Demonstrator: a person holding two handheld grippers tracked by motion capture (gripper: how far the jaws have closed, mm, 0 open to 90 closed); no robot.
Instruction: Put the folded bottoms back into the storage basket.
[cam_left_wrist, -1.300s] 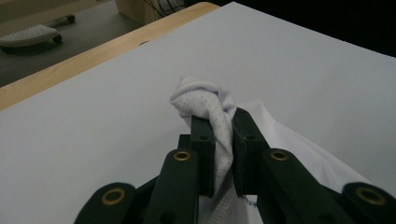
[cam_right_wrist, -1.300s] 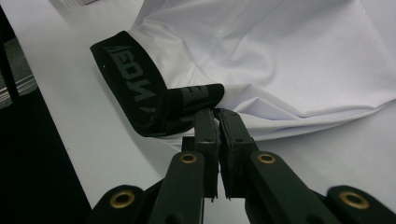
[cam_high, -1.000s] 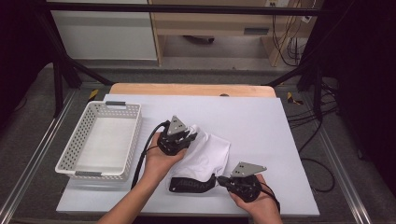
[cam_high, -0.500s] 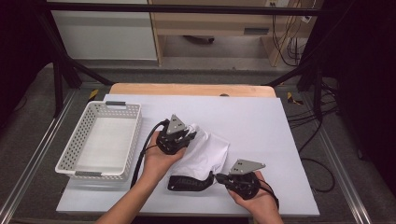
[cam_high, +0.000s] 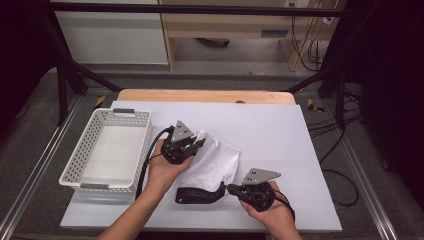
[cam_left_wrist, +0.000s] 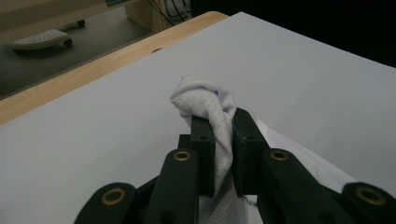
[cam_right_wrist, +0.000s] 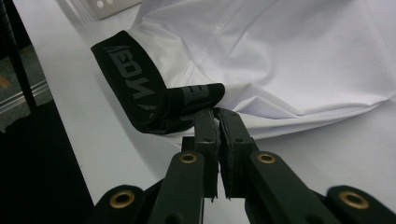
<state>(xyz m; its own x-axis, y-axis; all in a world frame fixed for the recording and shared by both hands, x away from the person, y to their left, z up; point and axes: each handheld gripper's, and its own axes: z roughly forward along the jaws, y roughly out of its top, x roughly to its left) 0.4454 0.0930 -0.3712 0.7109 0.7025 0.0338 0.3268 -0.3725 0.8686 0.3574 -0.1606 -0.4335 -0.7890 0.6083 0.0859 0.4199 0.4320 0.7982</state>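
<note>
A white garment (cam_high: 216, 159) with a black lettered waistband (cam_high: 196, 195) lies crumpled on the white table top (cam_high: 280, 130). My left gripper (cam_high: 198, 143) is at the garment's upper left end. In the left gripper view it (cam_left_wrist: 223, 140) is shut on a bunched fold of the white mesh fabric (cam_left_wrist: 201, 95), which sticks up past the jaws. At the garment's lower right, my right gripper (cam_high: 231, 188) points left. The right gripper view shows it (cam_right_wrist: 217, 122) pinching the folded end of the black waistband (cam_right_wrist: 135, 88), with white cloth (cam_right_wrist: 280, 56) spread beyond it.
A white perforated basket (cam_high: 82, 172) stands on the left part of the table, beside my left forearm; its corner (cam_right_wrist: 112, 5) appears in the right gripper view. A wooden strip (cam_high: 200, 95) runs along the table's far edge. Black frame poles stand at both far corners.
</note>
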